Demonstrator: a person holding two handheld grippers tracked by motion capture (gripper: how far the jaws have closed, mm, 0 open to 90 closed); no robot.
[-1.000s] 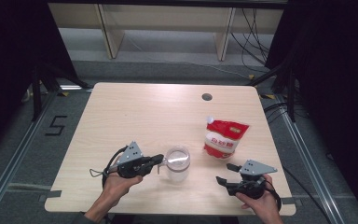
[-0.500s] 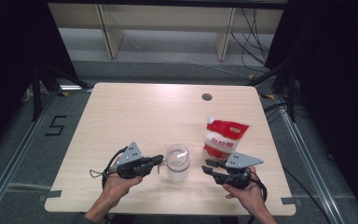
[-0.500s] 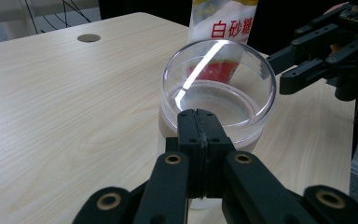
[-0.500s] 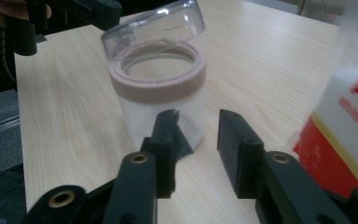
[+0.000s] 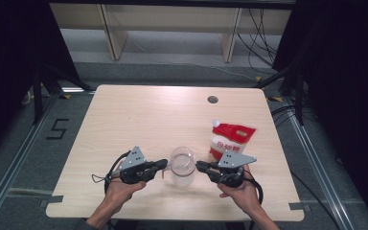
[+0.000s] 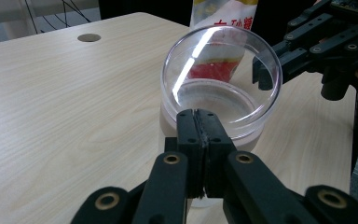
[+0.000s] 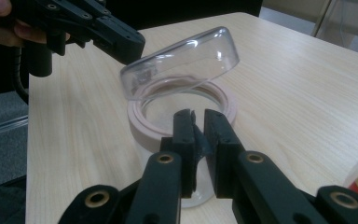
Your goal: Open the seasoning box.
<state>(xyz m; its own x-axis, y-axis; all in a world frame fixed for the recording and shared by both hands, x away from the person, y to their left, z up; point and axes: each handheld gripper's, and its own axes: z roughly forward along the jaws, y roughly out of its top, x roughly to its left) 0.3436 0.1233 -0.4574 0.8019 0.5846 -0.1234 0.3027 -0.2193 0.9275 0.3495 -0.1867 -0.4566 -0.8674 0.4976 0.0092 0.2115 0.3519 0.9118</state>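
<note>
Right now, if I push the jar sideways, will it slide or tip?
Probably light: the jar is clear and looks empty, so a low push should slide it on the smooth table. A push up at its rim may tip it instead. The lid sits tilted, pinched by the left gripper, so it might tug back.

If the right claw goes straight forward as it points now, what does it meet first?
Most likely the jar: its pink rim lies directly ahead of the shut right claw, though how close is unclear.
</note>
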